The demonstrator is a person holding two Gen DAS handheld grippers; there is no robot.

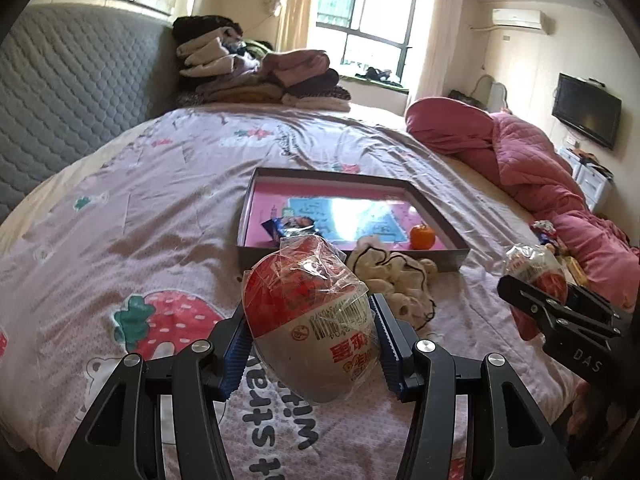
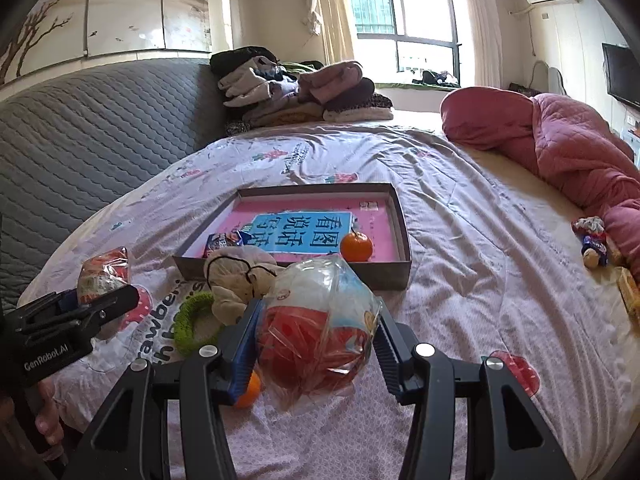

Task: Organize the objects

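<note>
My left gripper [image 1: 310,340] is shut on a red-and-white egg-shaped toy in clear wrap [image 1: 308,320], held above the bed. My right gripper [image 2: 316,340] is shut on a second wrapped egg toy [image 2: 316,332]; it shows at the right of the left wrist view [image 1: 536,272]. A shallow cardboard box [image 1: 448,258] with a pink and blue book as its floor lies ahead; it holds a tangerine [image 1: 422,237] and a blue snack packet [image 1: 290,227]. The box also shows in the right wrist view [image 2: 404,216]. A beige plush toy [image 2: 236,276] lies against the box's near wall.
A green ring [image 2: 192,320] and a second tangerine [image 2: 248,392] lie on the strawberry-print sheet by the right gripper. A small doll [image 2: 592,240] and a yellow item [image 2: 630,296] lie at the right. A pink quilt [image 2: 560,140] and folded clothes [image 2: 300,92] are farther back.
</note>
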